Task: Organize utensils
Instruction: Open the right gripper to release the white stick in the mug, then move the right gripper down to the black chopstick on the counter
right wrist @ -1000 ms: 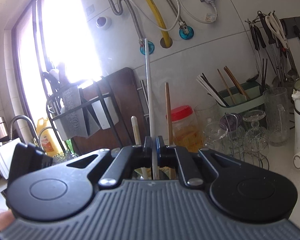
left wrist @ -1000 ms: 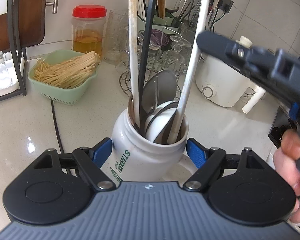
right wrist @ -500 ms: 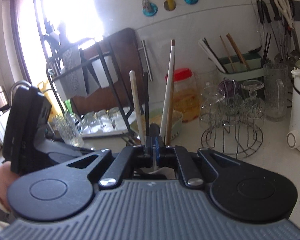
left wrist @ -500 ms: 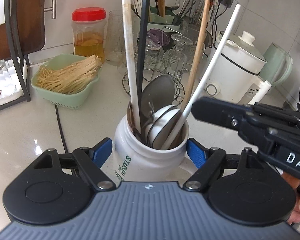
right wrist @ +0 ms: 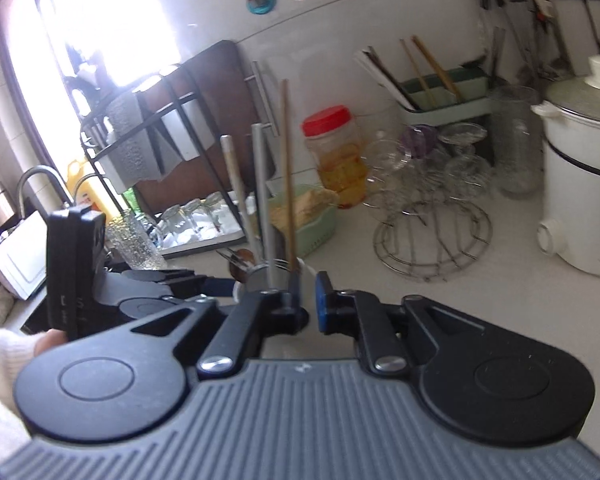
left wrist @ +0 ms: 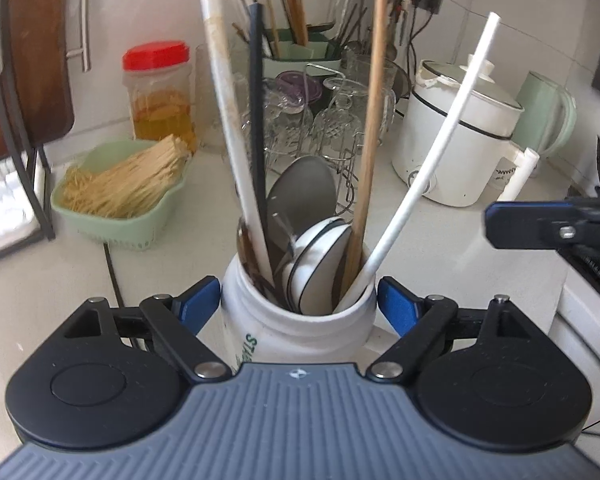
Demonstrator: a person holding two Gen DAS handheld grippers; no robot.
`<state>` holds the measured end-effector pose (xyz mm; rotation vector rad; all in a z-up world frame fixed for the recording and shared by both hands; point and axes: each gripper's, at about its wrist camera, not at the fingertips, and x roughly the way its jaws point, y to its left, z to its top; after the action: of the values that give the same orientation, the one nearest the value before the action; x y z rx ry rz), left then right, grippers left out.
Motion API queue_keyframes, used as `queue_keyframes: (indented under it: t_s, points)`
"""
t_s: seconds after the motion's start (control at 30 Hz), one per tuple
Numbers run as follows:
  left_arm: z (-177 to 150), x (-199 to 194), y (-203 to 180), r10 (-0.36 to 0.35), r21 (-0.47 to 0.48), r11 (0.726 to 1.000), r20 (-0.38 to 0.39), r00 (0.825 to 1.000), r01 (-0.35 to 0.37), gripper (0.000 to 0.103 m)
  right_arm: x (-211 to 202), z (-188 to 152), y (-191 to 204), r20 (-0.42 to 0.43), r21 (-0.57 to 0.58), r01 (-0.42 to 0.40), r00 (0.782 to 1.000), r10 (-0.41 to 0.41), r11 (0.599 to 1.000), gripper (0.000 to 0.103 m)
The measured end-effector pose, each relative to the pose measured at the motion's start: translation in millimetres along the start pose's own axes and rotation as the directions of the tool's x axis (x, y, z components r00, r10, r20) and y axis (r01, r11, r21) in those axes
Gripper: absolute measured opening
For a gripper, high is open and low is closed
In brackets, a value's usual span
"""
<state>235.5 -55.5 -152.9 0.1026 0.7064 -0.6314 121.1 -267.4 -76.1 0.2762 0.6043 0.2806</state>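
- My left claw (left wrist: 299,300) is spread wide around the white jar (left wrist: 300,320), a blue pad on each side of its neck; I cannot tell whether the pads touch the jar or sit just beside it.
- The jar stands on the table (left wrist: 40,288) directly in front of that claw, and all the task's things are in it: a white handle (left wrist: 236,132) and a black stick (left wrist: 257,120) leaning slightly left, a wooden stick (left wrist: 370,112) almost upright, and a thin white handle (left wrist: 432,160) slanting out to the right of the jar.
- Bowls of spoons (left wrist: 320,252) lie packed in the jar's mouth between those handles.
- My right claw (right wrist: 308,298) is parted only narrowly and holds nothing; it hangs to the right of the jar, apart from it, with its tip pointing back toward the jar.
- The thin white handle is the piece tilted toward that right claw, its long axis running from the jar's mouth up and to the right, so I judge the right claw is the nearer one to it.
- To straighten it I would have to come in across that slanted axis, while the left claw steadies the jar.
- The risk I see is the jar tipping or the other handles shifting.
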Motion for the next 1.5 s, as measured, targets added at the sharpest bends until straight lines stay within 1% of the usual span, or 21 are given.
queue_keyframes:
  t_s: [0.03,0.07,0.23,0.33,0.4,0.53,0.63,0.7,0.77,0.87,0.97,1.07,1.17,1.27,1.33,1.4,1.47,1.5]
  points:
    - [-0.1,1.3,-1.6,0.004,0.019,1.000,0.008,1.000,-0.004,0.089,-1.9,-0.7,-3.4,0.001,0.013,0.010,1.000,-0.010,1.000,0.055]
    - [-0.2,3.0,-3.0,0.008,0.031,0.999,0.013,1.000,-0.008,0.090,-3.8,-1.3,-6.2,0.005,0.023,0.018,1.000,-0.018,1.000,0.058]
    - [-0.9,13.7,-4.3,0.007,0.063,0.998,0.020,1.000,-0.008,0.091,-0.2,1.7,-20.0,0.002,0.060,0.070,0.998,-0.070,0.996,0.059]
    - [-1.2,15.0,-4.4,0.008,0.060,0.998,0.021,1.000,-0.009,0.090,8.0,8.3,-27.8,-0.010,0.082,0.102,0.995,-0.102,0.991,0.059]
    - [-1.3,14.7,-4.6,0.012,0.053,0.999,0.019,1.000,-0.013,0.090,15.4,14.2,-31.6,-0.028,0.080,0.105,0.994,-0.103,0.991,0.059]
    - [-4.0,11.2,-9.9,0.041,0.028,0.999,0.018,0.999,-0.042,0.090,34.5,33.3,-37.1,-0.060,0.066,0.071,0.996,-0.067,0.995,0.059]
    - [-7.2,5.8,-14.8,0.058,0.012,0.998,0.009,0.998,-0.058,0.090,53.1,46.7,-43.0,-0.099,0.065,0.017,0.995,-0.011,0.998,0.059]
    - [-9.5,1.4,-19.0,0.075,-0.002,0.997,0.000,0.997,-0.075,0.090,69.6,54.5,-47.7,-0.140,0.075,-0.011,0.990,0.021,0.997,0.059]
    - [-14.1,-4.2,-22.1,0.091,-0.014,0.996,-0.003,0.996,-0.091,0.090,88.0,61.5,-51.0,-0.189,0.086,-0.049,0.980,0.064,0.995,0.059]
    - [-20.6,-13.1,-25.1,0.112,-0.030,0.993,-0.011,0.994,-0.113,0.090,117.3,68.7,-48.0,-0.272,0.076,-0.116,0.953,0.132,0.990,0.058]
    - [-28.2,-22.7,-27.1,0.137,-0.053,0.989,-0.017,0.990,-0.137,0.090,147.2,71.5,-38.0,-0.350,0.062,-0.181,0.917,0.192,0.981,0.058]
    - [-36.4,-31.9,-30.3,0.160,-0.076,0.984,-0.023,0.987,-0.161,0.090,174.4,70.2,-24.7,-0.419,0.038,-0.229,0.880,0.224,0.973,0.058]
    - [-43.1,-40.7,-33.4,0.183,-0.097,0.978,-0.029,0.983,-0.185,0.090,198.9,66.4,-10.1,-0.483,0.028,-0.282,0.836,0.260,0.959,0.057]
    - [-51.3,-50.1,-36.2,0.202,-0.114,0.972,-0.032,0.979,-0.204,0.090,221.4,57.0,7.5,-0.547,-0.006,-0.308,0.797,0.255,0.951,0.057]
    - [-55.7,-56.4,-37.1,0.214,-0.126,0.968,-0.032,0.976,-0.217,0.090,234.4,50.0,20.6,-0.584,-0.027,-0.323,0.773,0.247,0.946,0.053]
    - [-58.7,-61.7,-37.2,0.225,-0.136,0.964,-0.036,0.974,-0.228,0.090,245.9,41.3,34.0,-0.620,-0.049,-0.335,0.749,0.234,0.941,0.053]
    - [-62.5,-67.4,-36.7,0.234,-0.145,0.960,-0.038,0.971,-0.238,0.090,257.4,32.1,47.6,-0.651,-0.079,-0.342,0.729,0.211,0.936,0.051]
    - [-64.4,-70.1,-36.3,0.239,-0.149,0.959,-0.039,0.970,-0.242,0.090,261.6,27.8,52.8,-0.661,-0.092,-0.341,0.723,0.199,0.935,0.049]
